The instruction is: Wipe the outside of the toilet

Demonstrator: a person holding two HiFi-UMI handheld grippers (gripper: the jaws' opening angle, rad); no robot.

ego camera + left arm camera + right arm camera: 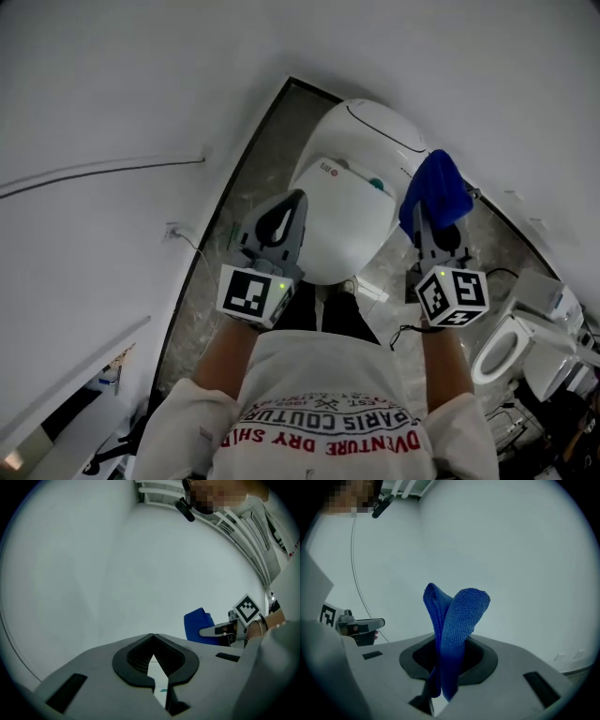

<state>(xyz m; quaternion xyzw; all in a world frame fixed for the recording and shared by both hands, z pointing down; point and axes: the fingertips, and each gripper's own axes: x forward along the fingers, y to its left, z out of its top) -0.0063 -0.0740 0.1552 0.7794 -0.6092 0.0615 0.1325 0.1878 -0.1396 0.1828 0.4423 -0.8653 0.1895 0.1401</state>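
In the head view a white toilet (345,217) with its lid down fills the middle of the frame. It stands on a grey marbled floor (211,281) that runs between pale walls. The left gripper (294,202) hovers at the toilet's left side, just over the edge of the lid. In the left gripper view its fingers (136,656) meet at the tips and hold nothing; a sliver of white toilet shows through the narrow gap lower down.

The right gripper (449,645) is to the right of the toilet. Its fingers are clamped on a folded blue cloth (457,618), whose two plush lobes stick up past the fingertips. In the head view the cloth lies beside the toilet's upper right edge, near where lid and rear housing meet; whether it touches the porcelain cannot be told.

A second toilet (504,345), seat open, sits at the lower right of the frame. A thin cable (94,170) runs along the left wall.
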